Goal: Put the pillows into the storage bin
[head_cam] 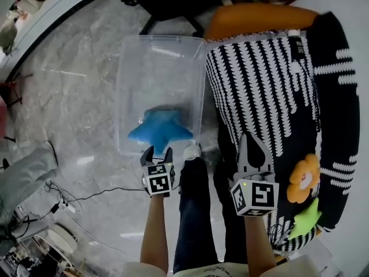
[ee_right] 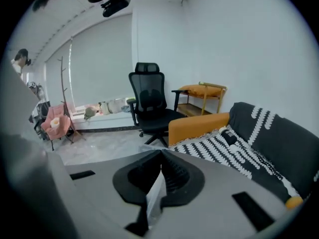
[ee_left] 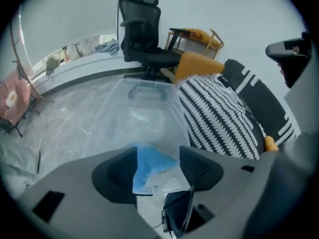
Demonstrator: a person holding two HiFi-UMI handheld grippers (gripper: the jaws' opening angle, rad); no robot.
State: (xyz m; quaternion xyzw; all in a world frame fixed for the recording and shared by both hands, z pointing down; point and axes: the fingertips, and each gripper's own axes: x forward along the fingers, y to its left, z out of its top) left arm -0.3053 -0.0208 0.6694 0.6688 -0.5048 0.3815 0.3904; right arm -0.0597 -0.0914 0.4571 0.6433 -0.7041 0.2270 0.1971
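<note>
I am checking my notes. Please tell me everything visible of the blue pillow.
The blue pillow is star-shaped, soft and plush-looking, with rounded points. It lies flat on the bottom of the clear plastic bin, at the end nearest the person. The left gripper is above its near edge with jaws apart, not gripping it.

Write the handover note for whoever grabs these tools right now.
Left tool: open, empty, above the near edge of the storage bin.
Right tool: shut, empty, above the sofa.
Done: blue star pillow lies in the storage bin.
Left: orange flower pillow and green star pillow, both on the sofa to the right of the right tool.
</note>
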